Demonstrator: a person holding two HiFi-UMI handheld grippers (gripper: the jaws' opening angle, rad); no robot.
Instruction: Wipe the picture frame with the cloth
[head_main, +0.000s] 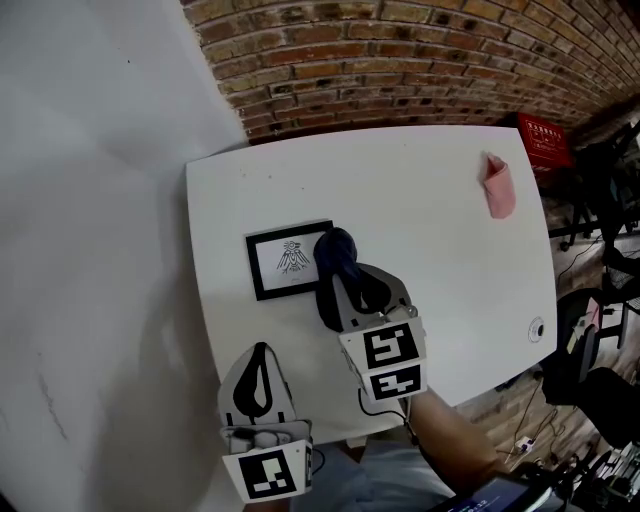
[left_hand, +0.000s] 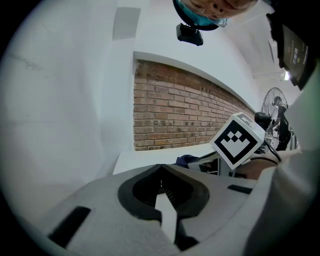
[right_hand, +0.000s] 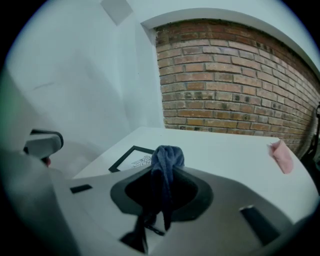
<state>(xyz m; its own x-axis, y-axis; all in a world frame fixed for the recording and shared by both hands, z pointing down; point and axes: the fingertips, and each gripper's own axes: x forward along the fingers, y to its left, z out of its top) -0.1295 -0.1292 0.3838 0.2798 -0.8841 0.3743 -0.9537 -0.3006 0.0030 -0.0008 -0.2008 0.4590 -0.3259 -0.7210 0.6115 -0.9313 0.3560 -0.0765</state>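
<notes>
A black picture frame (head_main: 289, 261) with a bird drawing lies flat on the white table (head_main: 420, 190), left of centre. My right gripper (head_main: 335, 262) is shut on a dark blue cloth (head_main: 337, 258), whose bunched end hangs over the frame's right edge. In the right gripper view the cloth (right_hand: 165, 165) sticks up from the closed jaws, with the frame (right_hand: 134, 158) just beyond and to the left. My left gripper (head_main: 260, 352) is shut and holds nothing, near the table's front edge, below the frame. The left gripper view shows its jaws closed tip to tip (left_hand: 160, 166).
A pink cloth (head_main: 498, 187) lies at the table's far right. A red crate (head_main: 543, 140) stands past the table's right corner, with chairs and cables on the floor to the right. A brick wall (head_main: 420, 50) runs behind; a white wall is at the left.
</notes>
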